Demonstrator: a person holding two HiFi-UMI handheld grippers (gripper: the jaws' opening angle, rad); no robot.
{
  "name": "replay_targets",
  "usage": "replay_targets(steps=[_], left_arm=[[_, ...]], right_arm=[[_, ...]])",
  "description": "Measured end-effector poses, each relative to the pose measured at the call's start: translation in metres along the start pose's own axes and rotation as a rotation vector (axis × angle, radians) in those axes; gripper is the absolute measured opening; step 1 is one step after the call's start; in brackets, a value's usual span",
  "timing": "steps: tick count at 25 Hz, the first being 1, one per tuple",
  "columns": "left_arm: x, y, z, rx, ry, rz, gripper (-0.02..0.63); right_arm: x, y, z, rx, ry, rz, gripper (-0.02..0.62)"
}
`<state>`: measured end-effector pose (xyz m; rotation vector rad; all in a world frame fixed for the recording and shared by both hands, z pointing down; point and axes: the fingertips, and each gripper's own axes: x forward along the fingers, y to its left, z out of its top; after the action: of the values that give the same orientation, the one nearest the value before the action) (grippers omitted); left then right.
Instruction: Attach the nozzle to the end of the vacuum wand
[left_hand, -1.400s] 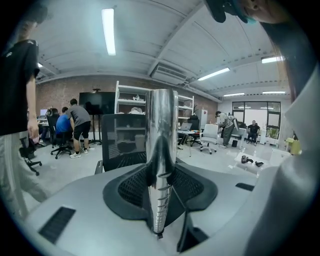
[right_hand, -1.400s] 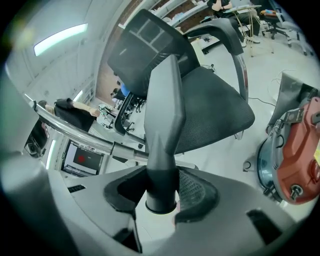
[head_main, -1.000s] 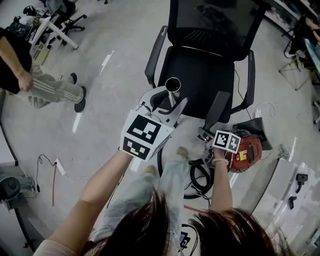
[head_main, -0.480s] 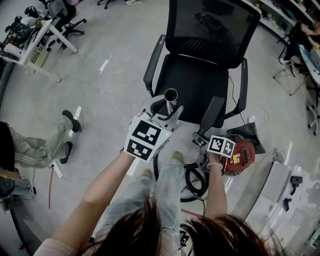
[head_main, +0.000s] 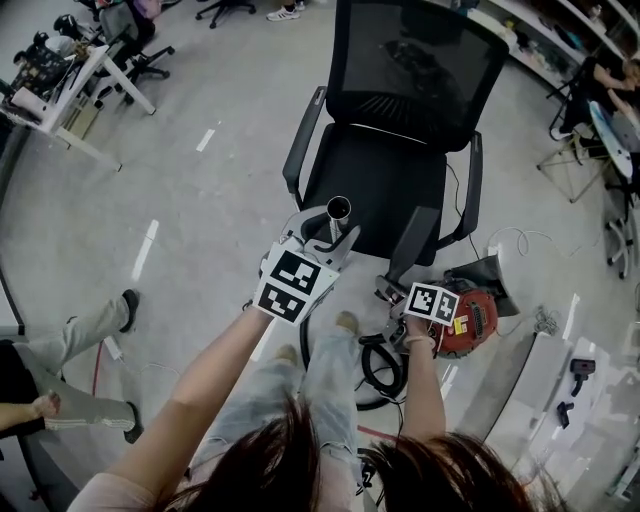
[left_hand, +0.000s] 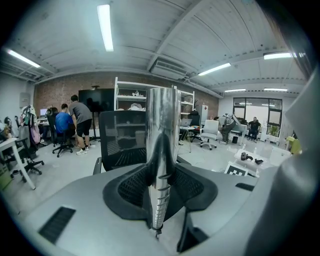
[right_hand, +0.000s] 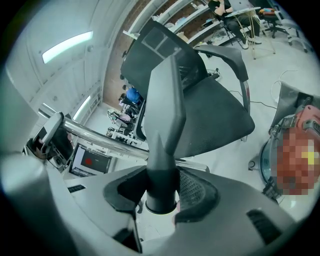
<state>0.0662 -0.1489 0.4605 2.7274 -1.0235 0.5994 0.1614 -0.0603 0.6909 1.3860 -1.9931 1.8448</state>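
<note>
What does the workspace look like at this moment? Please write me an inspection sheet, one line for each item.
Surface: grey floor, white tape marks on it.
Job's things: metal vacuum wand, open end up; dark nozzle, not yet attached.
Clutter: red vacuum cleaner on the floor beside the black office chair.
Grippers: left gripper shut on the wand; right gripper shut on the nozzle.
Cables: black hose looped by the vacuum cleaner; white cable on the floor.
Surroundings: bystander's legs at left.

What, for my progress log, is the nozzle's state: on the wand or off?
Off: the right gripper holds the nozzle, the left gripper the wand, apart.
</note>
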Motion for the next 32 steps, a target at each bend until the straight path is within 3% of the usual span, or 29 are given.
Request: replay_targets(steps=[32], left_arm=[[0.018, -0.025, 0.01, 0.002, 0.014, 0.017, 0.155]], right_arm=[[-0.041, 0.039, 0.038, -0.056, 0.021, 0.116, 0.187]])
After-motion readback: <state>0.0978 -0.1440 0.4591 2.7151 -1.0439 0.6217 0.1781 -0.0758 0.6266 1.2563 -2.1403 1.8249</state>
